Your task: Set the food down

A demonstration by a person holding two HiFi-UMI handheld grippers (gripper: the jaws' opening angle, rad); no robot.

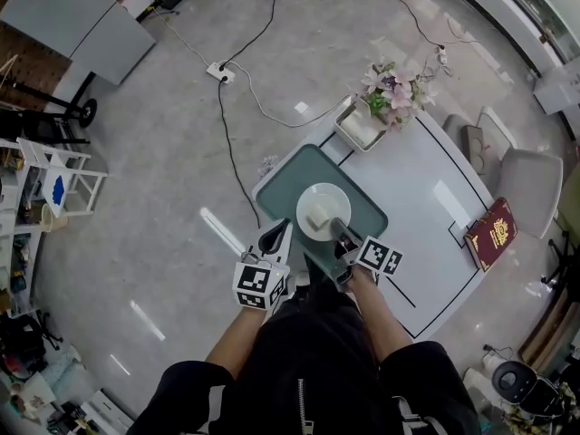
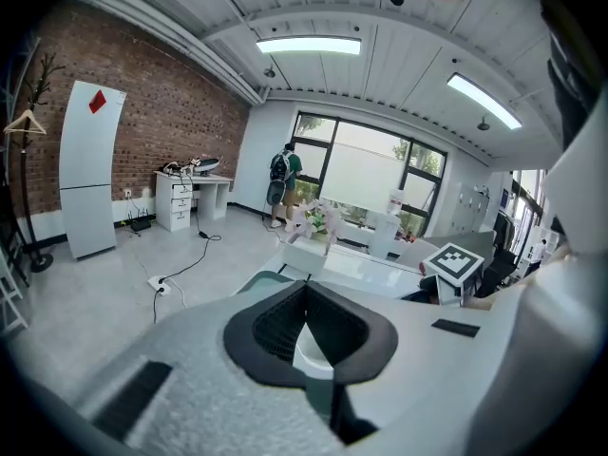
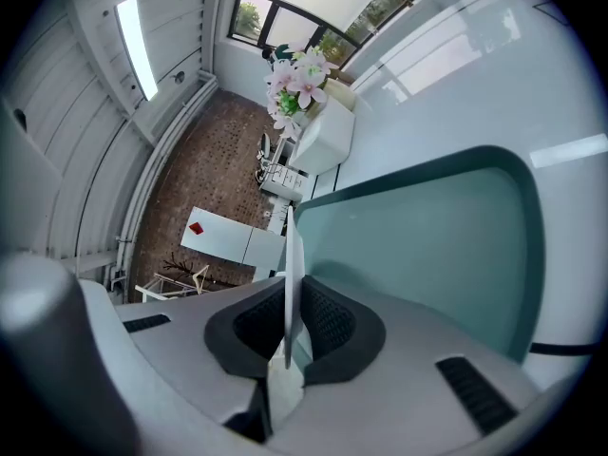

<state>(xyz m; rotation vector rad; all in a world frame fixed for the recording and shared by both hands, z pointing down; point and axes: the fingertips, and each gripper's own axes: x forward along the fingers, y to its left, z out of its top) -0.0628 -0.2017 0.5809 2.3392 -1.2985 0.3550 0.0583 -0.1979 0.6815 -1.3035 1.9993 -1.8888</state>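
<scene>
A white plate [image 1: 323, 208] with a pale cube of food [image 1: 317, 217] on it lies over the teal placemat [image 1: 290, 184] on the white table [image 1: 426, 198]. My right gripper [image 1: 340, 232] is shut on the plate's near rim. In the right gripper view the plate [image 3: 293, 255] shows edge-on between the pads of the right gripper [image 3: 288, 297], next to the placemat [image 3: 427, 245]. I cannot tell whether the plate touches the mat. My left gripper [image 1: 274, 240] hovers at the mat's near left corner. In its own view the left gripper [image 2: 306, 288] is shut and holds nothing.
A white box of pink flowers [image 1: 385, 93] stands at the table's far corner. A red book [image 1: 491, 234] lies near the right edge. Grey chairs [image 1: 530, 184] stand beyond the table. A power strip and its cables [image 1: 220, 72] lie on the floor to the left.
</scene>
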